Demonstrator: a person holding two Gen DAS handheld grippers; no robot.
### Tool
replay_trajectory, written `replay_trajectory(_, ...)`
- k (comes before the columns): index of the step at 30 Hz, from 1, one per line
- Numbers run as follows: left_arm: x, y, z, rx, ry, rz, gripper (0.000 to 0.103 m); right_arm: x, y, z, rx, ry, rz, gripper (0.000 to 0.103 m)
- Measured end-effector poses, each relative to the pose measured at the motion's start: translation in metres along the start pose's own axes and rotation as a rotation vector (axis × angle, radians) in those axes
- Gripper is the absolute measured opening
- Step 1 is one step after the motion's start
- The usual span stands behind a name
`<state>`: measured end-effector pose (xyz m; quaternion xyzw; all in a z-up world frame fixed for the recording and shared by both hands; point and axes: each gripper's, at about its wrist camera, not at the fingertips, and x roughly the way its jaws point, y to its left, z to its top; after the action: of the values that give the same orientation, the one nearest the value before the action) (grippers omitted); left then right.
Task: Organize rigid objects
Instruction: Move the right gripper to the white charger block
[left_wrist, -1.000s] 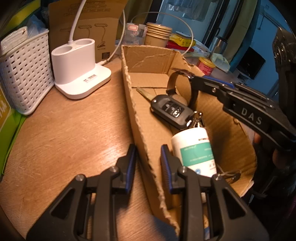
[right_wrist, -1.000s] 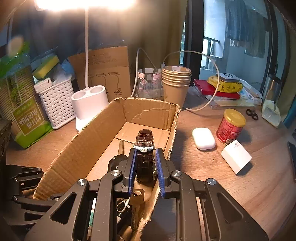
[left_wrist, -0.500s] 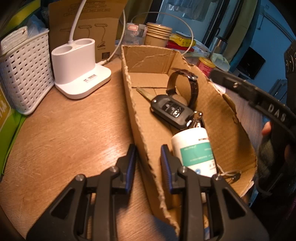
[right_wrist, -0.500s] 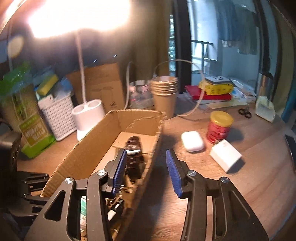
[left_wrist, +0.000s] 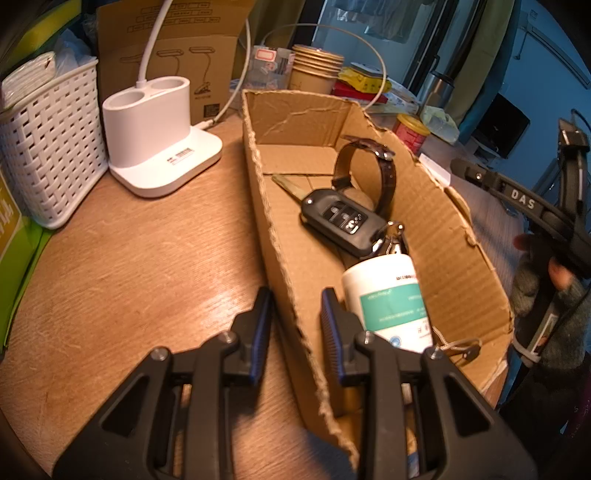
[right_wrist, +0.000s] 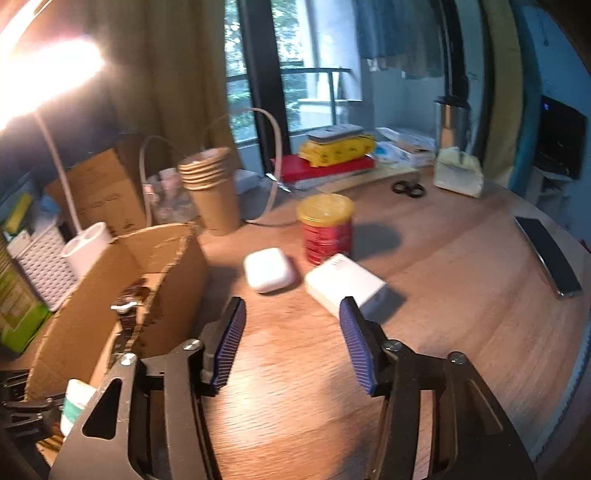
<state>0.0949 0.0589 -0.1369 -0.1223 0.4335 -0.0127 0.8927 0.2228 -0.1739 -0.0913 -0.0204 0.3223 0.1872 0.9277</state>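
A torn cardboard box lies on the wooden table and holds a dark-strapped wristwatch, a black car key and a white bottle with a green label. My left gripper is shut on the box's near left wall. My right gripper hovers over bare table just right of the box; its jaws are opening and nothing is between them. Ahead of it lie a white earbud case, a small white box and a red can with a yellow lid. The watch stands inside the box.
A white lamp base and a woven white basket stand left of the box. Stacked paper cups, books, scissors and cables crowd the back. A dark phone lies at the far right edge.
The right gripper let go of the watch inside the box, drew out to the right over the table and opened wider. The left gripper has kept its hold on the box wall.
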Motion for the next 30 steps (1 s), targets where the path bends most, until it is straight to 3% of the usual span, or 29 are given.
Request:
replay_trajectory(12,0.000,0.000,0.000,0.000,0.000,0.000,0.029,0.026,-0.024,0.001,-0.045,0.024,-0.132,0.063)
replay_trajectory(17,0.000,0.000,0.000,0.000,0.000,0.000,0.029,0.037,-0.032,0.007,-0.064,0.042,-0.124,0.063)
replay_trajectory(22,0.000,0.000,0.000,0.000,0.000,0.000,0.029,0.053,-0.033,0.012,-0.094,0.101,-0.050,0.065)
replay_trajectory(30,0.000,0.000,0.000,0.000,0.000,0.000,0.029,0.073,-0.023,0.015,-0.196,0.156,-0.093,0.070)
